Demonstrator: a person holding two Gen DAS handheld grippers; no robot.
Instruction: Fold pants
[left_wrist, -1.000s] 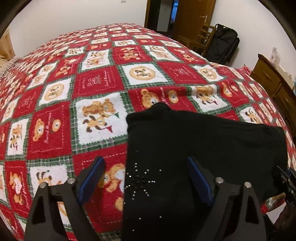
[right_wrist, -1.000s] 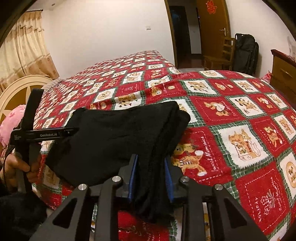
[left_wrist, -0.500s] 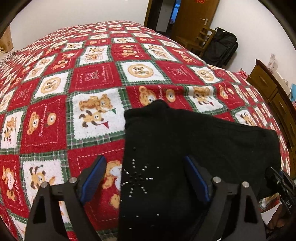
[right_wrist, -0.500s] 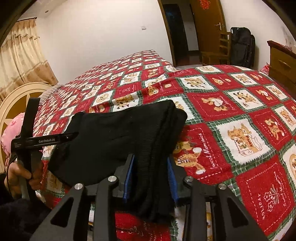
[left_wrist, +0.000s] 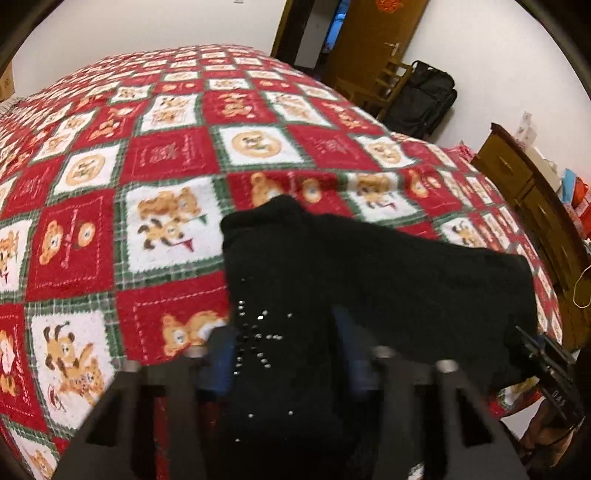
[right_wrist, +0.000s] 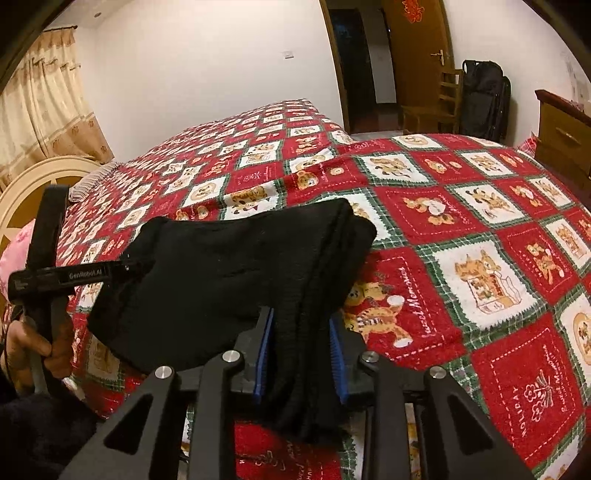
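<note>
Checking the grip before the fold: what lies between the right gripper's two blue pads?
In the right wrist view, a thick bunched edge of the black pants fills the gap of the right gripper; both pads press on it.

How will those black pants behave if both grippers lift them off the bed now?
The black pants will likely sag between the grips: they drape limply over the bedspread. The layers stacked in the right gripper look thick, so probably a secure hold. The left gripper is closing on the studded end, which may bunch.
</note>
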